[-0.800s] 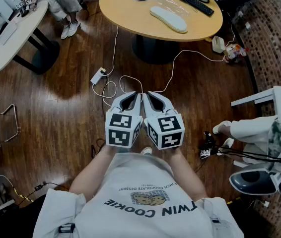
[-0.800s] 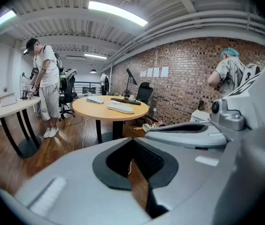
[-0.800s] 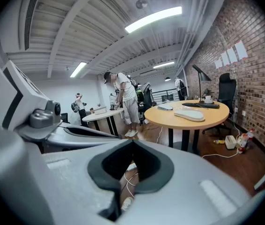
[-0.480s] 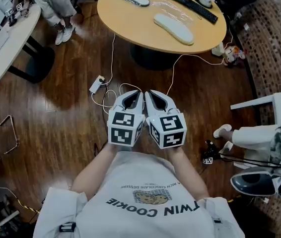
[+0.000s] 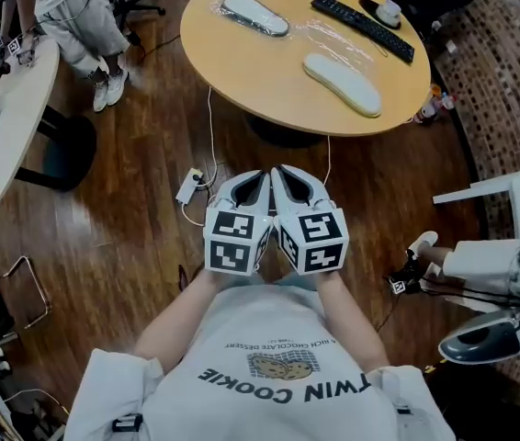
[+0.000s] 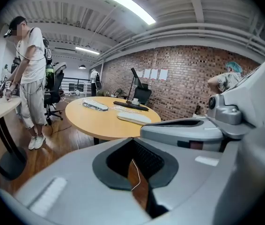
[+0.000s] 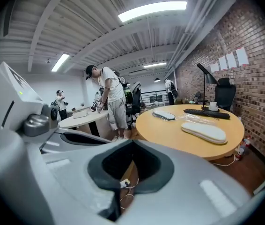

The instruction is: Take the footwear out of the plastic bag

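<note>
Lying near the far-left rim of the round table (image 5: pixel 260 72), the bagged slipper (image 5: pixel 254 14) is seen sealed in its clear plastic bag, well apart from both grippers. A bare slipper (image 5: pixel 342 84) is laid near the table's right edge, with loose clear film (image 5: pixel 333 37) just behind it. A keyboard (image 5: pixel 363 28) and a cup (image 5: pixel 389 12) are set along the far right.

The left gripper (image 5: pixel 249 186) and right gripper (image 5: pixel 292 184) are held side by side over the floor, short of the table, each with jaws pressed together and nothing between them.

Risks, as judged:
- Slipper and film could be pinched together, so the whole bundle would be dragged.
- The slick bag could be slid off the nearby rim if only one side is pulled.
- The cable (image 5: pixel 210 127) and power strip (image 5: pixel 189 187) on the floor could be snagged on approach.

Bare tabletop is left open between the two slippers and along the near edge. Room is tighter at the keyboard side.
</note>
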Available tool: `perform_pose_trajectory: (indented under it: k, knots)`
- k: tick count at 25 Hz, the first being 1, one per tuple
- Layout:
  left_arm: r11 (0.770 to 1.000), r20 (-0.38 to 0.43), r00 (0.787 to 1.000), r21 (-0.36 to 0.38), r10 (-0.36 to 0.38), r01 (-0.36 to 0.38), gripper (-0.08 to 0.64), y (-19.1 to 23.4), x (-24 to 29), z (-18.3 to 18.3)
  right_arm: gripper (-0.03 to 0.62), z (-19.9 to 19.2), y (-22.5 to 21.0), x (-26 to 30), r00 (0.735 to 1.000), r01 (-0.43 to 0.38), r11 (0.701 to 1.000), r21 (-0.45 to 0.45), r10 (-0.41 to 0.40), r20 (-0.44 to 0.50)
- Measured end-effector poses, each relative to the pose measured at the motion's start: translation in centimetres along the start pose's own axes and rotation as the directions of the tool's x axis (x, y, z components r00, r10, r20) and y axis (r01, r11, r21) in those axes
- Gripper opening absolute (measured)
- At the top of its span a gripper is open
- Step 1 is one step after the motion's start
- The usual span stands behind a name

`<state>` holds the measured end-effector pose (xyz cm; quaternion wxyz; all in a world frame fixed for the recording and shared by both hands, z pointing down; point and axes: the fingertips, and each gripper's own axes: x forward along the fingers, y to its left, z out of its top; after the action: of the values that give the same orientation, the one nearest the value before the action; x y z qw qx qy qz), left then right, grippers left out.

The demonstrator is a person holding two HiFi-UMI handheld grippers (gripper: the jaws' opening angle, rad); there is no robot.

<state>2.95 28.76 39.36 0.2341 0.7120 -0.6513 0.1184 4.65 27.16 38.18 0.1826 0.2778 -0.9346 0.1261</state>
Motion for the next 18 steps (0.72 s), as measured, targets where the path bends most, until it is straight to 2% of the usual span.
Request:
perform_pose_trajectory:
  k: [4, 10, 14, 18]
  knots:
    - [1.0, 0.0, 1.0, -0.012, -0.01, 0.01, 0.003, 3.5, 1.4, 1.2, 0.0, 1.4, 0.3, 3.6, 1.0, 0.01, 1.0, 0.013, -0.01, -0.001]
    - [1.0, -0.007, 1.0, -0.023, -0.009, 0.009, 0.003, 7.1, 4.8, 3.3, 0.0, 3.1, -1.4, 8.2, 1.0, 0.01, 1.0, 0.018, -0.01, -0.009]
    - [1.0, -0.009, 1.0, 0.0, 0.016, -0.016, 0.003, 8.4, 9.3, 5.5, 0.0, 4.2, -5.2, 11.4, 1.0, -0.006, 0.999, 0.037, 0.005, 0.008]
    - [0.999, 0.015, 0.999, 0.009, 0.053, -0.053, 0.003, 9.9, 13.7, 9.3, 0.0, 6.8, -9.2, 14.9, 1.0, -0.024, 0.998, 0.058, 0.023, 0.02]
